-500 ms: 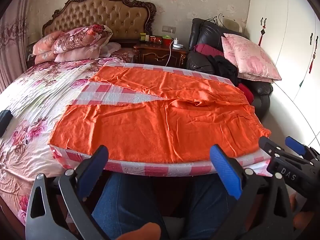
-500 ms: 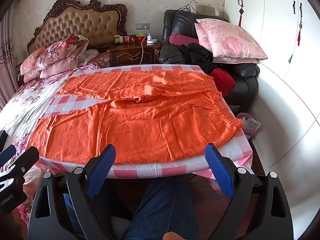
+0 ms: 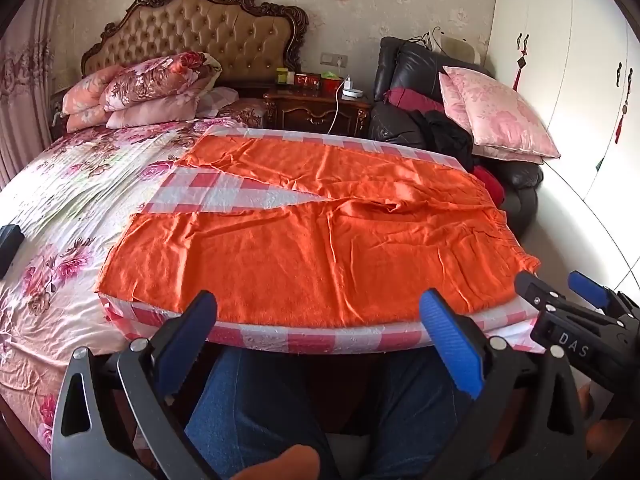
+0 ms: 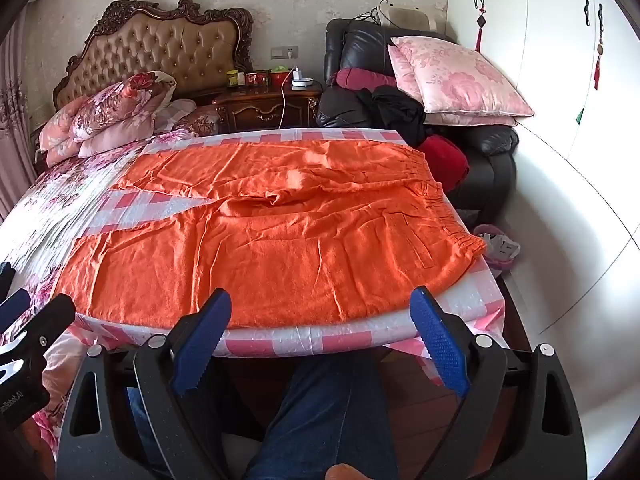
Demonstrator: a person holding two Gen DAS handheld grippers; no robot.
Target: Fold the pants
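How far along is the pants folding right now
Done: the orange pants lie spread flat on the checkered cloth, legs apart. In hand: nothing; the left gripper and right gripper are both open, short of the near edge. Left: every fold; none is made yet.

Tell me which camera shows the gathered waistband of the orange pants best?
The right wrist view: the orange fabric pants' gathered waistband runs unobstructed, puckers clear. The left wrist view shows it farther off, at a shallower angle.

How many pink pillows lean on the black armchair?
2. One pink pillow stands in front; the second pillow shows only its edge behind it. Others may be hidden.
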